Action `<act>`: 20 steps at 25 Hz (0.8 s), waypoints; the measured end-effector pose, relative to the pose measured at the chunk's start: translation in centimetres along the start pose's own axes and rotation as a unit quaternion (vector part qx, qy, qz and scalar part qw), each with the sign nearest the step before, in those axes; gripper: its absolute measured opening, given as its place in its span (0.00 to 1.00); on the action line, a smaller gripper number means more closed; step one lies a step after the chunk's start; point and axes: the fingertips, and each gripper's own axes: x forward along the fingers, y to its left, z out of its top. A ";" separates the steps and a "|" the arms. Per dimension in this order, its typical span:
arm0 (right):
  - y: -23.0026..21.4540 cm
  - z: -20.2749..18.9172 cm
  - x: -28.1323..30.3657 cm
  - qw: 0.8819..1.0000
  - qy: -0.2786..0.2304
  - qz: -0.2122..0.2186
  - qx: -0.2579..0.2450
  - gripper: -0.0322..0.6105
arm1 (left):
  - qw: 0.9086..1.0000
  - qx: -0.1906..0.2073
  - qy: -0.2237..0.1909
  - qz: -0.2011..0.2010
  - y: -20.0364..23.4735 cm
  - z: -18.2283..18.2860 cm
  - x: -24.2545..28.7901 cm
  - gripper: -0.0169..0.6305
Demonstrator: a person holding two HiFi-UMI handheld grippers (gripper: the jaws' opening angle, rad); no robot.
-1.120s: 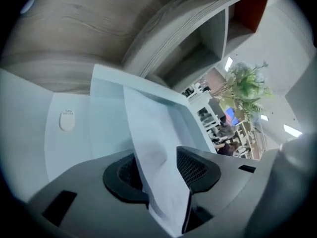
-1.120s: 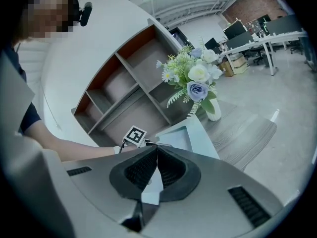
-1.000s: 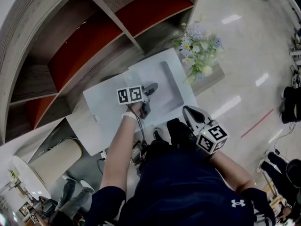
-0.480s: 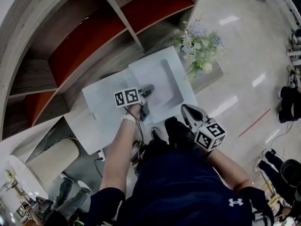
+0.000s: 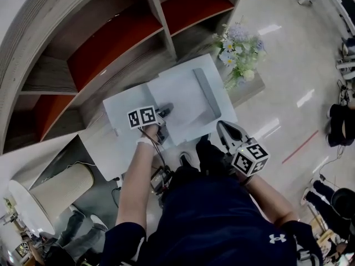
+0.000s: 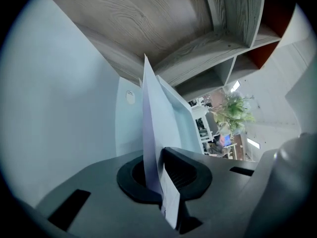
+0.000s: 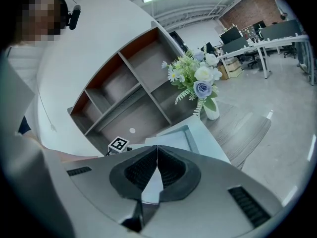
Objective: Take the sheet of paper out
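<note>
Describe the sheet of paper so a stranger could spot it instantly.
Below the curved wooden shelf, an open white folder lies beside the flowers. The sheet of paper is the thin leaf pinched edge-on by the left gripper.

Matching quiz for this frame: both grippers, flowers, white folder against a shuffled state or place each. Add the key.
1. left gripper
2. right gripper
3. flowers
4. white folder

A. jaws shut, nothing between them
B. lying open on the wooden top
C. shut on the sheet of paper
D. standing by the folder's far right corner

Pairs: 1-C, 2-A, 3-D, 4-B
</note>
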 end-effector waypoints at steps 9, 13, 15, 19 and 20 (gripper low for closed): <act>2.7 -0.8 -1.5 1.000 -0.021 -0.011 -0.006 0.07 | 0.999 0.001 -0.027 0.032 2.2 -0.5 -5.2 0.09; 3.3 -1.3 -2.3 0.999 -0.031 -0.018 -0.005 0.07 | 0.998 0.009 -0.045 0.040 2.1 -0.8 -7.6 0.08; 3.7 -1.6 -2.9 0.999 -0.035 -0.023 -0.006 0.07 | 0.997 0.020 -0.054 0.049 1.9 -0.9 -9.0 0.08; 4.9 -2.2 -3.8 0.999 -0.043 -0.025 -0.013 0.07 | 0.990 0.060 -0.065 0.111 2.4 -1.2 -11.7 0.08; 5.3 -2.4 -4.0 0.999 -0.044 -0.024 -0.013 0.07 | 0.988 0.069 -0.067 0.123 2.5 -1.3 -12.4 0.08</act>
